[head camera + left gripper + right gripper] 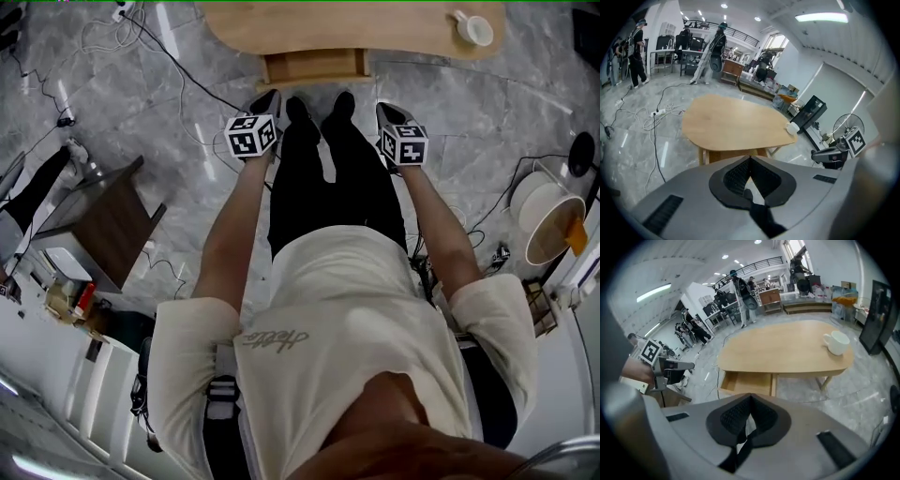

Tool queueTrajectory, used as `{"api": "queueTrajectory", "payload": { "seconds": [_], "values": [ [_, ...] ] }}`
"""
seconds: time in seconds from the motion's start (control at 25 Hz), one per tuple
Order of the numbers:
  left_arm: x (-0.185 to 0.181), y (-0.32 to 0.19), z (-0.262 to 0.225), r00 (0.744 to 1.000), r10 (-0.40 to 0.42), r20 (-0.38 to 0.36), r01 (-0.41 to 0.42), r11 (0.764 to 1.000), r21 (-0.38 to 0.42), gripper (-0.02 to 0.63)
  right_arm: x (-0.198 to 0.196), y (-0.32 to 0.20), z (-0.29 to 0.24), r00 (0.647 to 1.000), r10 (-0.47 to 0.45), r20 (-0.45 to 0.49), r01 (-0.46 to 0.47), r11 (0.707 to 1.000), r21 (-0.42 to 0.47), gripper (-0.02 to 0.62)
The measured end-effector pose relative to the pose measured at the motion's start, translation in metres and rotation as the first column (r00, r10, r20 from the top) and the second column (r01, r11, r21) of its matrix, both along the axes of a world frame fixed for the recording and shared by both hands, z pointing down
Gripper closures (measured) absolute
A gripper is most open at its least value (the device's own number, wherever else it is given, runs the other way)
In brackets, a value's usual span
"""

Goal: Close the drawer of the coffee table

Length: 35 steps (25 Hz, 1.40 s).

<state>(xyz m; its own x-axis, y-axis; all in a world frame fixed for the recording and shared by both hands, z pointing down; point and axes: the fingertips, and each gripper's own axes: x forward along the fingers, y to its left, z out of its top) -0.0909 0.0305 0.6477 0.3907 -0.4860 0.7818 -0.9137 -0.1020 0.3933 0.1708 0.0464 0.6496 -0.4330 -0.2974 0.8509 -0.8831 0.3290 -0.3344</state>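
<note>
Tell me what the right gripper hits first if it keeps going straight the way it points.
Most likely the open drawer, which sits straight beyond the shut jaws of the right gripper, under the top of the coffee table. Depth is unclear, so the exact contact spot is uncertain.

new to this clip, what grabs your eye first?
The wooden coffee table stands straight ahead of the person, with its drawer pulled open toward their feet. A white cup sits alone near the table's right end. The left gripper and right gripper are held either side of the legs, both shut on nothing and short of the drawer.
</note>
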Motion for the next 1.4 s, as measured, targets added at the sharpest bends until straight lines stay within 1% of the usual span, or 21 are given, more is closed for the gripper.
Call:
{"api": "queueTrajectory", "payload": {
  "seconds": [0.08,0.16,0.2,0.28,0.36,0.4,0.52,0.64,0.76,0.88,1.0,1.16,1.4],
  "values": [
    [-0.006,0.006,0.038,1.0,0.015,0.004,-0.015,0.999,-0.052,0.6,-0.004,0.001,0.029,1.0,0.006,-0.006,-0.006,1.0,-0.027,0.6],
    [-0.013,0.017,0.076,0.999,0.035,0.024,-0.032,0.993,-0.115,0.6,-0.007,0.002,0.057,1.0,0.014,-0.006,-0.014,0.998,-0.063,0.6],
    [-0.017,0.025,0.093,0.998,0.04,0.038,-0.034,0.989,-0.147,0.6,-0.009,0.004,0.071,1.0,0.031,0.001,-0.031,0.996,-0.087,0.6],
    [-0.023,0.039,0.123,0.998,0.04,0.054,-0.028,0.979,-0.203,0.6,-0.009,0.009,0.098,0.995,0.098,0.022,-0.094,0.985,-0.142,0.6],
    [-0.026,0.051,0.148,0.998,0.044,0.053,-0.03,0.971,-0.239,0.6,-0.007,0.014,0.127,0.989,0.148,0.013,-0.143,0.972,-0.187,0.6],
    [-0.027,0.056,0.159,0.998,0.046,0.052,-0.032,0.967,-0.251,0.6,-0.005,0.017,0.141,0.988,0.154,-0.002,-0.151,0.967,-0.204,0.6],
    [-0.034,0.066,0.189,0.998,0.036,0.046,-0.022,0.962,-0.272,0.6,-0.006,0.023,0.185,0.993,0.11,-0.028,-0.114,0.962,-0.247,0.6],
    [-0.042,0.07,0.218,0.998,0.025,0.05,-0.01,0.959,-0.285,0.6,-0.015,0.027,0.219,1.0,0.03,0.008,-0.026,0.957,-0.287,0.6],
    [-0.047,0.079,0.249,0.997,0.044,0.066,-0.021,0.947,-0.322,0.6,-0.027,0.027,0.241,0.996,-0.061,0.07,0.078,0.957,-0.278,0.6],
    [-0.053,0.084,0.277,0.994,0.075,0.075,-0.043,0.93,-0.364,0.6,-0.04,0.019,0.259,0.989,-0.123,0.083,0.141,0.955,-0.26,0.6],
    [-0.051,0.079,0.292,0.994,0.085,0.063,-0.056,0.928,-0.369,0.6,-0.045,0.011,0.273,0.99,-0.123,0.067,0.136,0.958,-0.253,0.6],
    [-0.04,0.065,0.299,0.995,0.082,0.049,-0.059,0.93,-0.363,0.6,-0.042,0.006,0.284,0.996,-0.078,0.046,0.088,0.956,-0.279,0.6],
    [-0.039,0.042,0.307,0.997,0.064,0.036,-0.047,0.929,-0.368,0.6,-0.037,0.005,0.291,1.0,-0.016,-0.012,0.012,0.953,-0.302,0.6]
  ]
}}
